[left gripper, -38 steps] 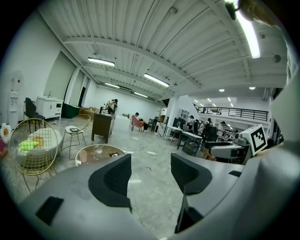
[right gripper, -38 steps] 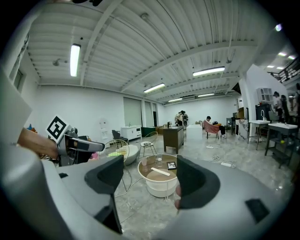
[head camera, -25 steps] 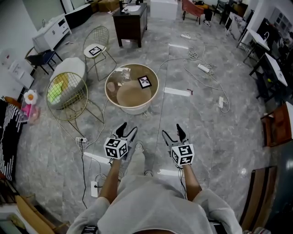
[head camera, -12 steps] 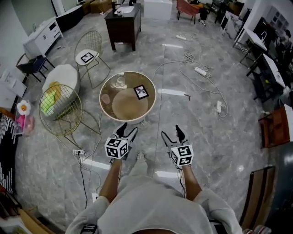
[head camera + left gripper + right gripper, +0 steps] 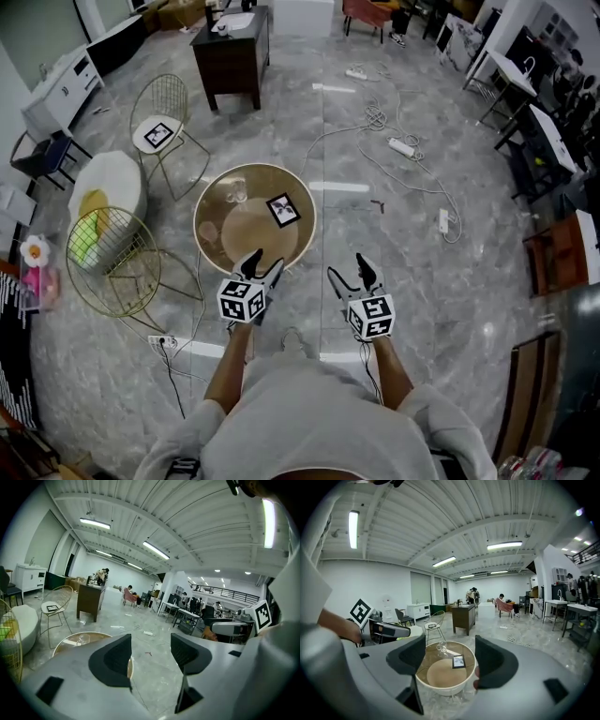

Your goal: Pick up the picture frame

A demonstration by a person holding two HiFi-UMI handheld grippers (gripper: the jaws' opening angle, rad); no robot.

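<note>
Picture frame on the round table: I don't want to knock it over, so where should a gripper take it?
Probably the top edge, from above, jaws across front and back: the picture frame seems propped upright facing the right gripper, top edge free.

From the head view, the left gripper covers the near rim of the round table. Just beyond its tips, the picture frame is too small to tell what it shows. In the left gripper view, that gripper's left jaw hides most of the table. In the right gripper view, the right gripper has its jaws over both sides of the table. The person is cut off by the bottom edge of the head view.
</note>
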